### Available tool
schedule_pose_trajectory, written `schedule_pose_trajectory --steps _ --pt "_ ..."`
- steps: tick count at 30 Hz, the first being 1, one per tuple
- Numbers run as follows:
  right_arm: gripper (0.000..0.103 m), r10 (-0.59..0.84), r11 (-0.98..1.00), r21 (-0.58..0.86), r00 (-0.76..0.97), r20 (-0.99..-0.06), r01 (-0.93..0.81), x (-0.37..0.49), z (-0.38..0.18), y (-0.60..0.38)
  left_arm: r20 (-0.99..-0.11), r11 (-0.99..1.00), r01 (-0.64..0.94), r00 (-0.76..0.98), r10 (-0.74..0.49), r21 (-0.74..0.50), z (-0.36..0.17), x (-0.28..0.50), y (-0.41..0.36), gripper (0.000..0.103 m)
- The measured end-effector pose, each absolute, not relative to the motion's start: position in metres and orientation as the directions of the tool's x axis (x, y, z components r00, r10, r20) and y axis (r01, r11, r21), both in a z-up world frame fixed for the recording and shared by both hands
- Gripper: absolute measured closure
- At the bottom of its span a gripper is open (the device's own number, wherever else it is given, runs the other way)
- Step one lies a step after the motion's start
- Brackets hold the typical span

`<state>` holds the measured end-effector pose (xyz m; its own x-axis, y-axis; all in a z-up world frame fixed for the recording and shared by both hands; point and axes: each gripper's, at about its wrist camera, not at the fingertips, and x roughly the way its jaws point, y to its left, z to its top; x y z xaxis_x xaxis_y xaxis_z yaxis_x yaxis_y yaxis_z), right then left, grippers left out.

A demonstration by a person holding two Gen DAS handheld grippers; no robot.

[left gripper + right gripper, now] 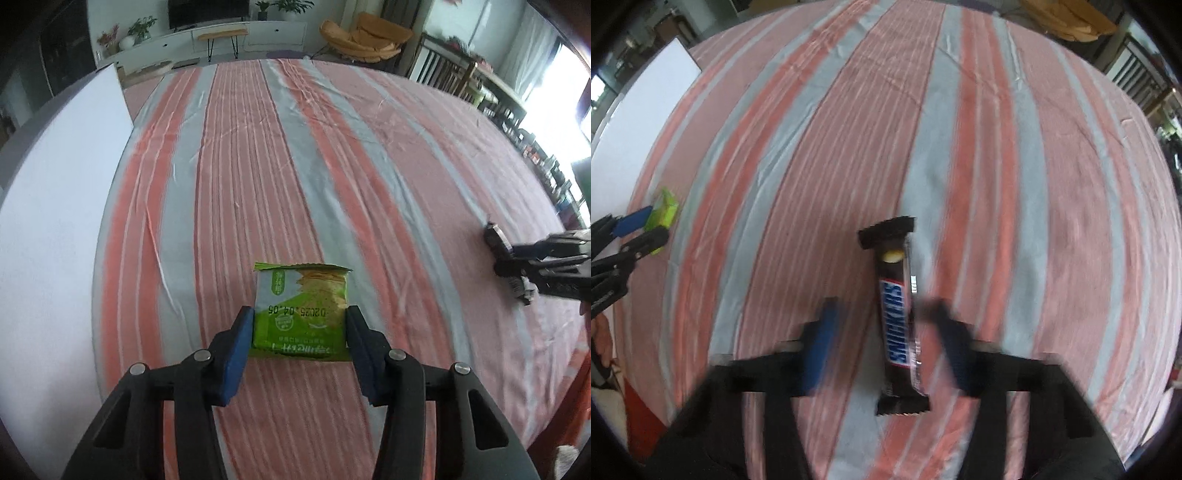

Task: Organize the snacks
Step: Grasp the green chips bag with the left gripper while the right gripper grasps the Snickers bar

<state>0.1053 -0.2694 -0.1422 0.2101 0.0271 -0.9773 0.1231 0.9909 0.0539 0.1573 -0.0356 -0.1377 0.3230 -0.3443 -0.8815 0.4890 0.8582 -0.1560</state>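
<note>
A green snack packet (299, 295) lies flat on the pink and grey striped cloth (258, 166). My left gripper (300, 314) is shut on it, its blue pads (236, 354) pressing both side edges. In the right wrist view a brown Snickers bar (895, 325) lies lengthwise on the cloth between the blurred fingers of my right gripper (883, 306), with a gap on either side, so the jaws stand open around it. The right gripper (517, 266) shows at the right edge of the left wrist view. The left gripper (646, 225) and green packet (666, 210) show at far left.
A white board (55, 203) runs along the cloth's left edge. Past the far end of the table stand a white sideboard (221, 35) with plants and a yellow chair (365, 37). Wooden chairs (450, 70) line the right side.
</note>
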Motion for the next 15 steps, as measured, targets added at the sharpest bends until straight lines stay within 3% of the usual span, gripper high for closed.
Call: schedule_pose_trajectory --steps 10,15 --pt "0.085 0.119 0.977 0.162 0.277 -0.953 0.139 0.08 -0.122 -0.276 -0.813 0.835 0.469 0.342 -0.471 -0.286 -0.106 0.111 -0.025 0.054" --pt "0.085 0.183 0.97 0.226 0.355 -0.917 0.084 0.075 -0.084 -0.261 -0.748 0.813 0.474 0.389 -0.538 -0.338 -0.065 0.081 -0.015 0.054"
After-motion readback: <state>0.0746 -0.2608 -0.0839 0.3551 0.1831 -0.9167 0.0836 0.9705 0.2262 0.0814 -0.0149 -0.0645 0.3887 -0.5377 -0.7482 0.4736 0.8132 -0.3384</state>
